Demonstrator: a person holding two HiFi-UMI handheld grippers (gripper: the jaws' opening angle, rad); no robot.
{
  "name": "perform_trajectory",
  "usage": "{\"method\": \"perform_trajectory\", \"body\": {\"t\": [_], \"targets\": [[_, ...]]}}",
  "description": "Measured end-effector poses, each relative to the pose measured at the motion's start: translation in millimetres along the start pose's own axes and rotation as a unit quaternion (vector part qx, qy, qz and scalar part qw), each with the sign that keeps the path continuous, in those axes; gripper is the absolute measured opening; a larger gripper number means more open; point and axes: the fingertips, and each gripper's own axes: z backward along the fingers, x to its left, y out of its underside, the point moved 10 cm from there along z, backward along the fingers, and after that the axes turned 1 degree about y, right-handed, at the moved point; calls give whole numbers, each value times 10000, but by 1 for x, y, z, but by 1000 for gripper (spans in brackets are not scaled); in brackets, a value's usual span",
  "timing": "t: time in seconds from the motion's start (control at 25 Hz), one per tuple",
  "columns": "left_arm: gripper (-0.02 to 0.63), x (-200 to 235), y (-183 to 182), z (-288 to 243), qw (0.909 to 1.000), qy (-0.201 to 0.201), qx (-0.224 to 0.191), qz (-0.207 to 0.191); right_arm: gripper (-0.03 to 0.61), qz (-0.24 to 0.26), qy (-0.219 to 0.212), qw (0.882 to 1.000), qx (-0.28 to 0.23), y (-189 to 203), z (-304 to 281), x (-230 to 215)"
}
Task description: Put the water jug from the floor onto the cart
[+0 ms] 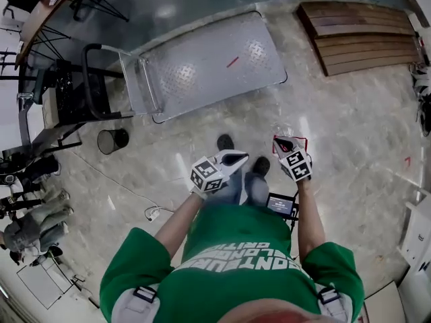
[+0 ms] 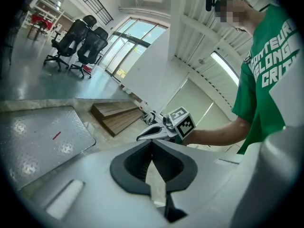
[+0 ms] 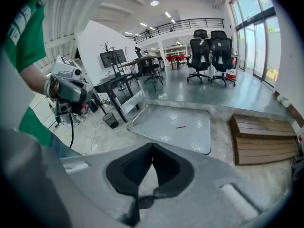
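Observation:
The cart (image 1: 202, 66) is a flat metal platform with a black push handle (image 1: 91, 79), standing on the floor ahead of me; it also shows as cart (image 2: 38, 137) and cart (image 3: 175, 122). No water jug shows in any view. My left gripper (image 1: 242, 156) is held low in front of my legs, jaws closed to a point with nothing in them, as the left gripper (image 2: 152, 141) view confirms. My right gripper (image 1: 281, 141) hangs beside it, a little to the right, pointing down at the floor. Its jaws meet at the tip in the right gripper (image 3: 152, 146) view, empty.
A stack of wooden boards (image 1: 363, 36) lies right of the cart. A small black bin (image 1: 111, 140) stands by the cart's handle end, next to desks and frames (image 1: 54, 99) at the left. Office chairs (image 3: 209, 56) stand farther off. Stone floor stretches between me and the cart.

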Motion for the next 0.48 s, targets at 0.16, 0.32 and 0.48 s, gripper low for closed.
{"method": "perform_trajectory", "body": {"t": [0.16,0.32,0.48], "targets": [[14,12,-3,-12,9994,268,184,-79,-6,-166,209,9996,92,16,-17,-12],[14,23,-1,-19,9982,467,350,-105,-6,-457,572,9971,205,38,-33,-23],[14,34,5,-30,9971,565,492,-96,-6,-797,1090,9896,491,73,-53,-43]]}}
